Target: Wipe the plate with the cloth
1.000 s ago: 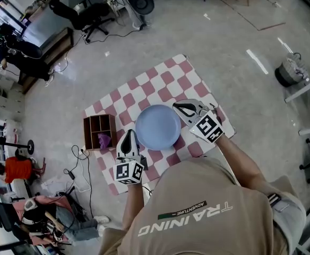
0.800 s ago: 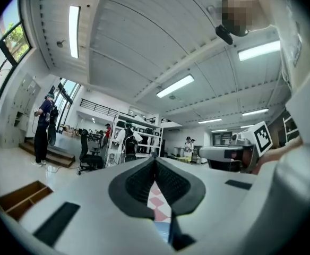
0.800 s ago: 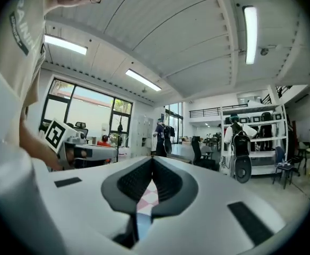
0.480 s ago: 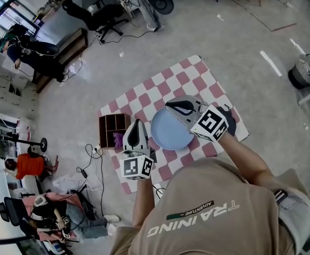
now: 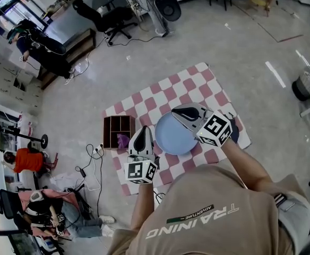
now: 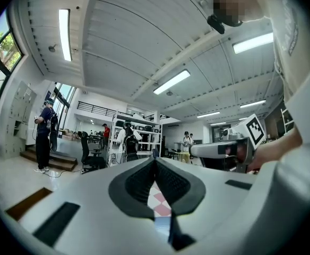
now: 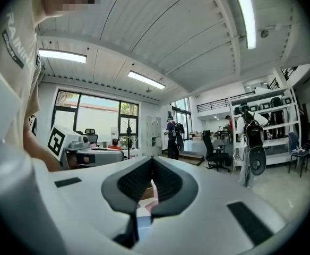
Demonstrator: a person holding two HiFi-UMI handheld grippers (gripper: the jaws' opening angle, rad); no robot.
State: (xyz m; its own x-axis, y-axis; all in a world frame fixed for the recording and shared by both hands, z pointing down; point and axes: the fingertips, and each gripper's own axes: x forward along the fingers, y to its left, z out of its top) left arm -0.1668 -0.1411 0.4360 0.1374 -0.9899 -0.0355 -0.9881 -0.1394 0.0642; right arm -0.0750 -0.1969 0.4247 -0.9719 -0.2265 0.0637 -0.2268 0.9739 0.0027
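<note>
Blue plate (image 5: 171, 137) lying face-up on checkered mat (image 5: 197, 84), open to wiping. Purple cloth (image 5: 123, 140) sitting bunched in wooden box (image 5: 112, 125) near plate, within reach. Left gripper (image 5: 145, 128) and right gripper (image 5: 175, 111) flanking plate, jaws meeting, gripping nothing.

Count on the floor: 1 blue plate (image 5: 172, 136), 1 purple cloth (image 5: 123, 140), 1 wooden compartment box (image 5: 117, 125), 1 red-and-white checkered mat (image 5: 165, 94); 2 tools in use, the left hand-held gripper (image 5: 143, 130) and the right hand-held gripper (image 5: 175, 112).
</note>
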